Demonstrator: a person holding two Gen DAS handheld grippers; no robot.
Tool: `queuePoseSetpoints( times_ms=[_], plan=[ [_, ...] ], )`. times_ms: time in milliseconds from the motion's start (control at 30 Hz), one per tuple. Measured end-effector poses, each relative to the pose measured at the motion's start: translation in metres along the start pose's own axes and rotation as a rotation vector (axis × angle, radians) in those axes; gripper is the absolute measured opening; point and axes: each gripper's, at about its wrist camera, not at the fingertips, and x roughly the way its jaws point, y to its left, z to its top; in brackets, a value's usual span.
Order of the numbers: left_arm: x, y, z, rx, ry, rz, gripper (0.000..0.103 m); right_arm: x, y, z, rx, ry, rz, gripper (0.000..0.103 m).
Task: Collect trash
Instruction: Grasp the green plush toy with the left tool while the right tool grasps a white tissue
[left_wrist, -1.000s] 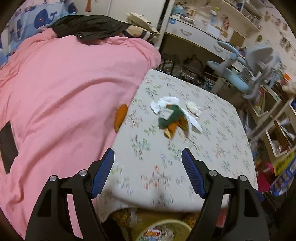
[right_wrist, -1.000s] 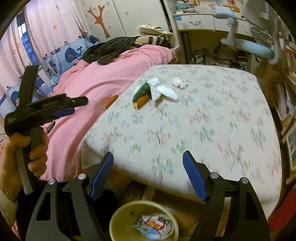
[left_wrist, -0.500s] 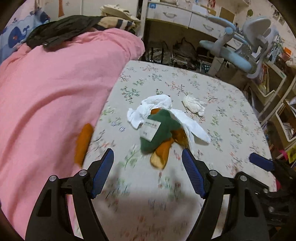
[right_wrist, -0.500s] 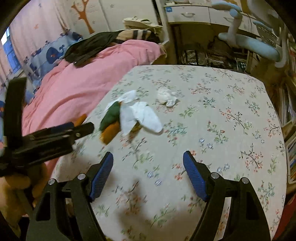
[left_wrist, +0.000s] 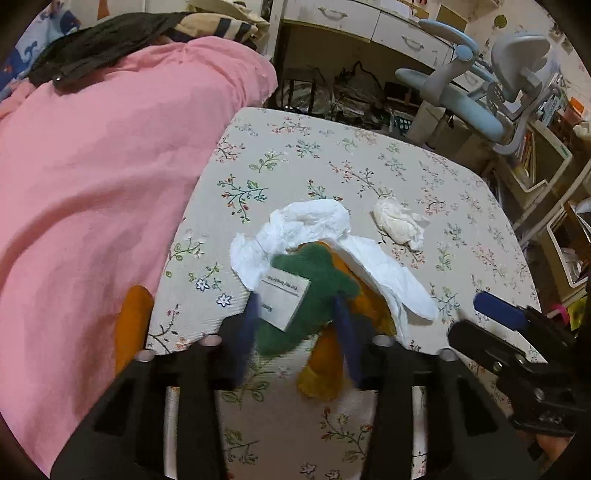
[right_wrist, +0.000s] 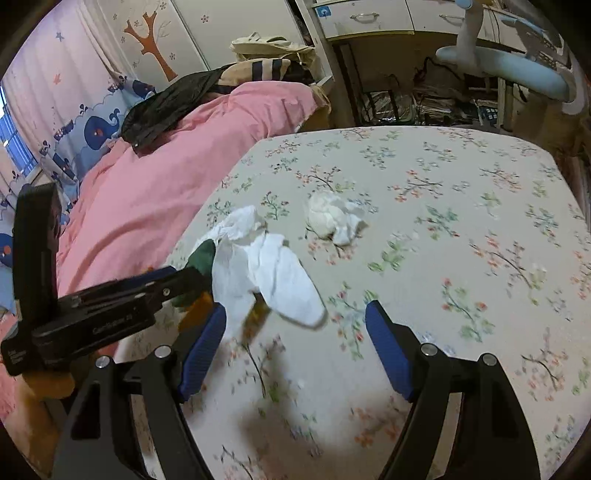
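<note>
On the floral sheet (left_wrist: 332, 166) lies a green and orange plush piece (left_wrist: 314, 269) with a white tag, partly under white tissue (left_wrist: 314, 221). A crumpled tissue ball (left_wrist: 399, 223) sits to its right. My left gripper (left_wrist: 297, 317) is closing, and its blurred pads (left_wrist: 251, 325) touch both sides of the green part. In the right wrist view it (right_wrist: 188, 284) comes in from the left at the plush piece (right_wrist: 203, 254). My right gripper (right_wrist: 295, 332) stands open and holds nothing, just short of the tissue (right_wrist: 280, 280), with the ball (right_wrist: 332, 218) beyond.
A pink blanket (left_wrist: 92, 184) covers the bed's left half, with a black garment (left_wrist: 103, 48) at its far end. An orange piece (left_wrist: 133, 321) lies at the blanket's edge. Beyond the bed stand a desk with drawers (left_wrist: 369, 26), a blue-grey chair (left_wrist: 472, 107) and shelves (left_wrist: 546, 177).
Both grippers have moved forward over the bed to the pile, and the cup below them has left view. The left jaws have narrowed around the green plush piece. The right jaws stay wide.
</note>
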Motion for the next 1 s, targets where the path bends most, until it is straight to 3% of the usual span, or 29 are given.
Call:
queuePoseSetpoints(
  times_ms=[133,233,267,300,433,467,533,600,633,700,733,867,1000],
  plan=[
    [-0.001,0.002,0.003,0.015,-0.006,-0.009,0.029,0.013,0.003,0.005,0.003,0.010,0.012,0.075],
    [-0.007,0.004,0.006,0.009,-0.014,-0.028,0.014,0.022,0.002,0.009,0.012,0.024,0.026,0.069],
    [-0.008,0.005,0.007,0.005,-0.010,-0.033,0.001,0.026,0.003,0.010,0.017,0.029,0.030,0.067],
    [-0.009,0.005,0.007,0.003,-0.006,-0.040,0.001,0.028,0.002,0.011,0.020,0.033,0.033,0.065],
    [-0.004,0.006,0.004,0.017,0.014,-0.035,0.001,0.037,-0.001,0.010,0.026,0.053,0.047,0.052],
    [-0.004,0.005,0.003,0.018,0.015,-0.041,0.001,0.037,-0.001,0.010,0.023,0.051,0.045,0.037],
    [-0.005,0.003,0.003,0.030,0.010,-0.036,0.002,0.039,-0.001,0.010,0.015,0.075,0.057,0.019],
    [-0.005,0.001,0.002,0.037,0.012,-0.049,0.010,0.037,-0.002,0.010,0.006,0.077,0.053,0.008],
    [-0.005,0.001,0.001,0.038,0.009,-0.055,0.015,0.034,-0.002,0.010,0.002,0.076,0.051,0.005],
    [-0.005,-0.001,0.000,0.043,0.004,-0.043,0.048,0.030,-0.005,0.012,0.001,0.069,0.044,0.005],
    [-0.004,-0.001,0.000,0.041,0.006,-0.042,0.051,0.025,-0.007,0.013,0.002,0.061,0.041,0.005],
    [0.001,0.005,-0.001,0.010,0.021,-0.062,0.052,0.012,-0.016,0.016,0.008,0.038,0.023,0.004],
    [0.006,0.015,-0.001,-0.033,0.037,-0.086,0.036,0.004,-0.027,0.020,0.030,0.045,0.011,0.004]
  ],
)
